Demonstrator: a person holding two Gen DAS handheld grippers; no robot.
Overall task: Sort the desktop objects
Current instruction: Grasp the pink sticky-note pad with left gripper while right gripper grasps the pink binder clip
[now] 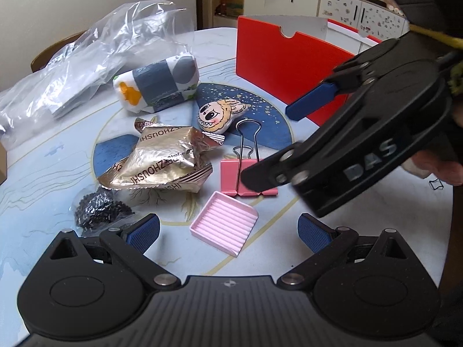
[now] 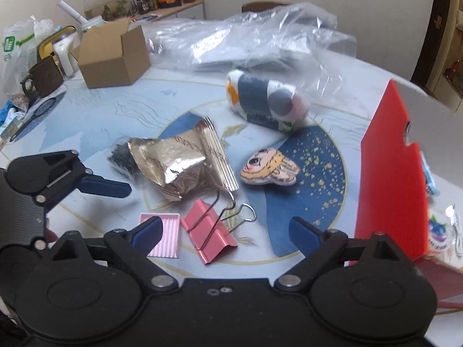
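left gripper [image 1: 228, 230]: fingers spread wide, nothing between them, hanging over the near edge of the clutter.
right gripper [image 2: 224, 231]: fingers also wide apart and empty; in the left wrist view it reaches in from the right, over the pink binder clip.
pink tray [image 1: 224, 227]: small ribbed pink piece, nearest of all, lying flat on the surface just in front of the left gripper's fingers.
pink binder clip [image 1: 249, 173]: just behind the tray, wire handles [image 1: 247, 138] pointing away; the right gripper's lower finger partly covers it in the left wrist view.
black bits [image 1: 98, 208]: a small clear bag of dark grains, near the left gripper's left finger, touching the foil packet.
foil packet [image 1: 162, 159]: crumpled gold wrapper, middle of the surface, left of the clip.
cartoon toy [image 1: 217, 115]: flat soft face figure, just behind the foil packet and clip, on the dark blue patch of the pattern.
wrapped roll [image 1: 159, 86]: printed white, grey and orange bundle, beyond the toy.
red box [image 1: 283, 66]: upright open carton at the right; some packets seem to lie inside it, though the right wrist view is blurred there.
plastic bag [image 1: 86, 57]: clear, crumpled, far left.
cardboard box [image 2: 113, 55]: open, at the far edge of the surface [image 1: 43, 173].
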